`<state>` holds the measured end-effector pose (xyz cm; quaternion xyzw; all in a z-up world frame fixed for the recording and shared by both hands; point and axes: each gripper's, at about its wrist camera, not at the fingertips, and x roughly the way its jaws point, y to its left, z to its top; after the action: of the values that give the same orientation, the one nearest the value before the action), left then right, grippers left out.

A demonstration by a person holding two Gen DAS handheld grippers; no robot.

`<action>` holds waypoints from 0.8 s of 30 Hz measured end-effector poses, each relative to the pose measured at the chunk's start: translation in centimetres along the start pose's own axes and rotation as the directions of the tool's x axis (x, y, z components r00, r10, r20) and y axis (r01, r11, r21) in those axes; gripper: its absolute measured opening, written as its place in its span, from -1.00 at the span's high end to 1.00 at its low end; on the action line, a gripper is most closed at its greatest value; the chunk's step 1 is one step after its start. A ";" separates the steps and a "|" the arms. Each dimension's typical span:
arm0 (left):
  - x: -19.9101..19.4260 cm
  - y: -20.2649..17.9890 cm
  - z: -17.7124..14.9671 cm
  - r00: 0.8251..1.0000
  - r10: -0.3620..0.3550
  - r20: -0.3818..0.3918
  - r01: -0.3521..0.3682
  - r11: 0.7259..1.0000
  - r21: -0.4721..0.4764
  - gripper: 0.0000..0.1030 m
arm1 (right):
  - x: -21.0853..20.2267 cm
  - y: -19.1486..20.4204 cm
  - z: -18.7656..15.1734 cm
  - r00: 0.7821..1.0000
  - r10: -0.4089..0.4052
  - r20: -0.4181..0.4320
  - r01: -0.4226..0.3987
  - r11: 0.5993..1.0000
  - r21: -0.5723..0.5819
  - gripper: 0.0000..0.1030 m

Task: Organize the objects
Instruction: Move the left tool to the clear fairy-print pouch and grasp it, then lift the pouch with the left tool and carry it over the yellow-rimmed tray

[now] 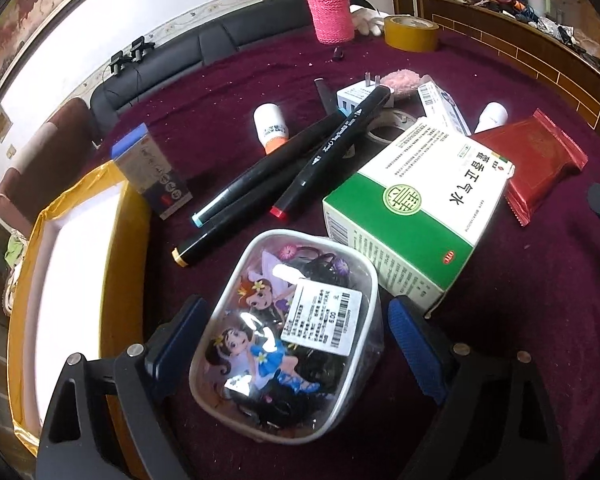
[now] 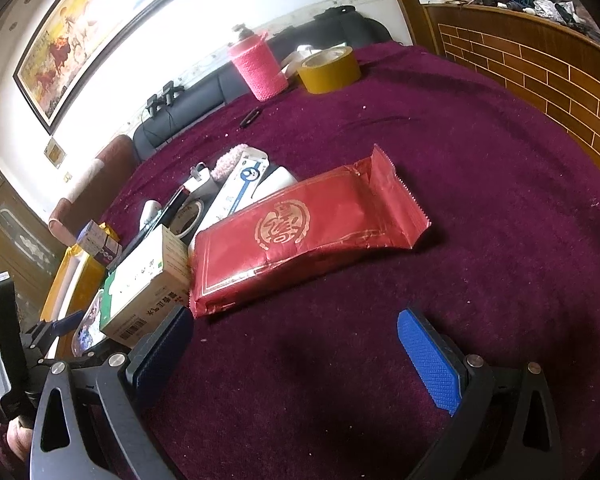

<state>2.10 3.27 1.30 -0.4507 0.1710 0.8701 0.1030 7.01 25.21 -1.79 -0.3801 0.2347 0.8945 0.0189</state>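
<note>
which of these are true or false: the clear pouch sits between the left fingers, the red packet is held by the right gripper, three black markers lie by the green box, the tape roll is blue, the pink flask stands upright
1. The clear pouch sits between the fingers of the left gripper. True; the pads look just clear of it.
2. The red packet is held by the right gripper. False; it lies on the maroon cloth beyond the open, empty fingers.
3. Three black markers lie beside the green and white box. True.
4. The tape roll is blue. False; it is yellow-brown.
5. The pink-sleeved flask stands upright. True.
</note>
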 end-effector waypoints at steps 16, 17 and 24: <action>-1.4 2.0 -0.9 0.998 -0.047 0.048 0.055 0.980 -0.192 -0.63 | 0.3 0.2 -0.1 1.000 -0.019 -0.014 0.019 1.000 -0.016 -1.00; -2.2 2.1 -1.0 0.997 -0.034 0.062 0.046 0.978 -0.203 -0.63 | 0.3 0.2 -0.1 1.000 -0.020 -0.015 0.020 1.000 -0.017 -1.00; -5.8 3.0 -1.8 0.994 0.041 0.101 -0.015 0.969 -0.245 -0.63 | 0.4 0.4 -0.1 0.999 -0.034 -0.020 0.033 0.999 -0.025 -1.00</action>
<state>5.74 -0.33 5.73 -0.4110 0.0634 0.9084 0.0433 6.72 24.79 -1.94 -0.3933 0.2173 0.8930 0.0267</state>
